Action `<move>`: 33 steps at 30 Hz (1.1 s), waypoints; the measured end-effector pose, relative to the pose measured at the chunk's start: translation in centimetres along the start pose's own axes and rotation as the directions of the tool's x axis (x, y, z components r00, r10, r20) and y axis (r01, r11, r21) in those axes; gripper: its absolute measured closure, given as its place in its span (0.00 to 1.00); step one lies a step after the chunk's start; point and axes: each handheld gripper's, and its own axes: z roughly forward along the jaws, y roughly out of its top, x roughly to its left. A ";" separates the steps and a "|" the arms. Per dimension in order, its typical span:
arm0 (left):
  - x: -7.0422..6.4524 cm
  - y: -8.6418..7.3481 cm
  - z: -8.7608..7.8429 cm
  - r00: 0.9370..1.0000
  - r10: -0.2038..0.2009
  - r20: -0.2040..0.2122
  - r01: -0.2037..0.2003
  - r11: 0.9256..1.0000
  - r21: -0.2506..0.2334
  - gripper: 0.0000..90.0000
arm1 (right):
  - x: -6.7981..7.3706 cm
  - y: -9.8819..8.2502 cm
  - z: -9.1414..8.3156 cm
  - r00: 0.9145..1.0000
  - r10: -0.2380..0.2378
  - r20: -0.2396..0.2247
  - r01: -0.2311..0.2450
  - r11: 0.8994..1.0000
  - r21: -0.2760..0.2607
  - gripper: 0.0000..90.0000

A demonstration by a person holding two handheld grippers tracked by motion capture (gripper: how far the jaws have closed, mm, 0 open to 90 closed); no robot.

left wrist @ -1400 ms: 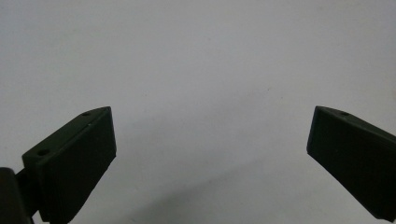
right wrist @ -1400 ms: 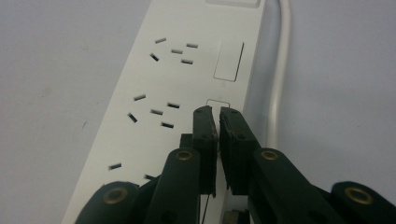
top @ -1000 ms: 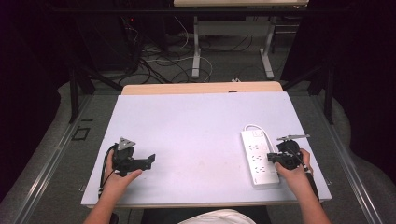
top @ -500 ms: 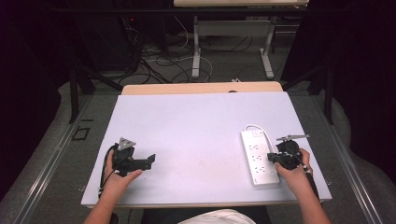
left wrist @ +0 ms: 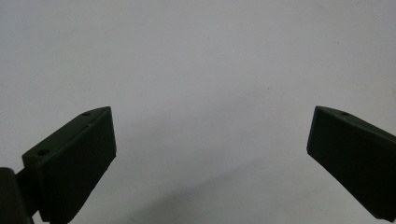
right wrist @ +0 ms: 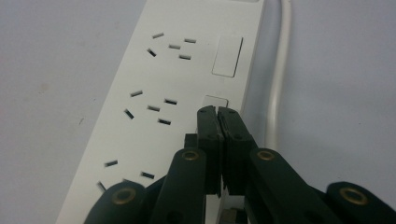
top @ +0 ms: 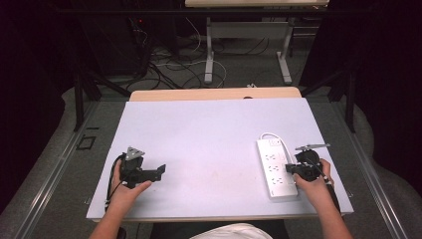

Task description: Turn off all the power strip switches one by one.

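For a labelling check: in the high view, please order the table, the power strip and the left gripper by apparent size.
1. table, by far largest.
2. power strip.
3. left gripper; it looks close to the strip, and the hand hides part, so this order is unsure.

- Across the 1.0 s span, no change can be made out in the high view. The right gripper (top: 289,169) sits at the same spot on the right edge of the power strip (top: 272,167).
- The left gripper (top: 160,172), well to the left of the power strip, shows no shift either.
- The power strip has not slid on the table (top: 209,134). Any finer movement is too small to tell.
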 end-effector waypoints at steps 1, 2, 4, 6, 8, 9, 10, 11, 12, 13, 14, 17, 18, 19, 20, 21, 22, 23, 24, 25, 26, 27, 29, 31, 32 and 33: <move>0.0 0.0 0.0 1.000 -0.005 0.000 0.005 1.000 -0.004 0.01 | 0.0 0.0 0.0 1.000 0.000 0.000 0.000 1.000 -0.001 0.98; -0.1 0.0 0.0 1.000 -0.007 0.000 0.007 1.000 -0.005 0.01 | 0.0 0.0 0.0 1.000 0.002 0.003 -0.002 1.000 0.000 0.98; 0.0 0.0 0.0 1.000 0.000 0.000 0.000 1.000 0.000 0.01 | 0.1 0.0 0.0 1.000 0.003 0.008 -0.003 1.000 -0.001 0.98; 0.0 0.0 0.0 1.000 0.001 0.000 -0.001 1.000 -0.001 0.01 | 0.2 0.0 0.0 1.000 0.012 0.015 -0.012 1.000 -0.001 0.98; 0.0 0.0 0.0 1.000 0.000 -0.002 0.000 1.000 0.001 0.01 | 0.2 0.0 0.0 1.000 0.009 0.014 -0.009 1.000 -0.003 0.99; 0.0 0.0 0.0 1.000 -0.001 -0.002 0.001 1.000 0.000 0.01 | 0.2 0.0 0.0 1.000 0.009 0.014 -0.009 1.000 -0.003 0.99; 0.1 0.0 0.0 1.000 -0.001 -0.002 0.001 1.000 0.001 0.01 | 0.3 0.0 0.0 1.000 0.015 0.017 -0.015 1.000 -0.002 0.99; 0.1 0.0 0.0 1.000 -0.001 -0.002 0.001 1.000 0.000 0.01 | 0.3 0.0 0.0 1.000 0.004 0.017 -0.004 1.000 -0.005 0.99; 0.1 0.0 0.0 1.000 -0.001 -0.003 0.001 1.000 0.000 0.01 | 0.3 0.0 0.0 1.000 0.004 0.017 -0.004 1.000 -0.005 0.99; 0.1 0.0 0.0 1.000 -0.002 -0.002 0.002 1.000 0.001 0.01 | 0.3 0.0 0.0 1.000 0.003 0.019 -0.003 1.000 -0.005 0.99; 0.1 0.0 0.0 1.000 -0.002 -0.001 0.002 1.000 -0.002 0.01 | 0.3 0.0 -0.1 1.000 0.001 0.021 -0.001 1.000 -0.002 0.99; 0.1 0.1 0.1 1.000 -0.002 -0.001 0.002 1.000 -0.003 0.01 | 0.3 0.0 -0.2 1.000 -0.007 0.014 0.007 1.000 -0.009 0.99; 0.1 0.1 0.1 1.000 -0.011 0.001 0.011 1.000 0.000 0.01 | 0.4 0.0 -0.2 1.000 -0.007 0.014 0.007 1.000 -0.011 0.99; 0.1 0.1 0.2 1.000 -0.013 -0.001 0.013 1.000 -0.004 0.01 | 0.5 0.1 -0.2 1.000 -0.002 0.010 0.002 1.000 -0.013 0.99; 0.2 0.1 0.1 1.000 0.000 0.001 0.000 1.000 0.008 0.01 | 0.5 0.1 -0.3 1.000 -0.004 0.011 0.004 1.000 -0.017 0.99; 0.2 0.2 0.1 1.000 -0.003 0.001 0.003 1.000 0.011 0.01 | 0.5 0.1 -0.3 1.000 -0.005 0.013 0.006 1.000 -0.017 0.99; 0.2 0.2 0.1 1.000 -0.005 0.001 0.005 1.000 0.010 0.01 | 0.5 0.1 -0.3 1.000 -0.007 0.011 0.007 1.000 -0.017 0.99; 0.2 0.1 0.2 1.000 -0.005 -0.002 0.005 1.000 0.001 0.01 | 0.5 0.1 -0.3 1.000 -0.008 0.011 0.008 1.000 -0.017 0.99; 0.2 0.1 0.3 1.000 -0.007 0.000 0.007 1.000 -0.002 0.01 | 0.5 0.2 -0.3 1.000 -0.011 0.014 0.011 1.000 -0.017 0.99; 0.2 0.1 0.3 1.000 -0.007 -0.001 0.007 1.000 -0.002 0.01 | 0.5 0.2 -0.3 1.000 -0.011 0.018 0.011 1.000 -0.017 0.99; 0.2 0.1 0.3 1.000 -0.009 -0.002 0.009 1.000 -0.002 0.01 | 0.5 0.2 -0.3 1.000 -0.011 0.018 0.012 1.000 -0.018 0.99; 0.2 0.1 0.2 1.000 -0.010 -0.003 0.010 1.000 0.001 0.02 | 0.5 0.2 -0.3 1.000 -0.012 0.018 0.012 1.000 -0.020 0.99; 0.2 0.1 0.2 1.000 -0.011 -0.003 0.011 1.000 0.002 0.02 | 0.6 0.2 -0.4 1.000 -0.007 0.012 0.007 1.000 -0.020 0.99; 0.2 0.1 0.2 1.000 -0.008 -0.002 0.008 1.000 0.002 0.02 | 0.6 0.2 -0.4 1.000 -0.014 0.010 0.014 1.000 -0.025 0.99; 0.2 0.1 0.2 1.000 -0.008 0.001 0.008 1.000 0.003 0.02 | 0.7 0.1 -0.4 1.000 -0.010 0.014 0.011 1.000 -0.026 0.99; 0.2 0.1 0.2 1.000 -0.007 0.001 0.007 1.000 0.000 0.02 | 0.7 0.0 -0.4 1.000 -0.009 0.008 0.009 1.000 -0.025 0.99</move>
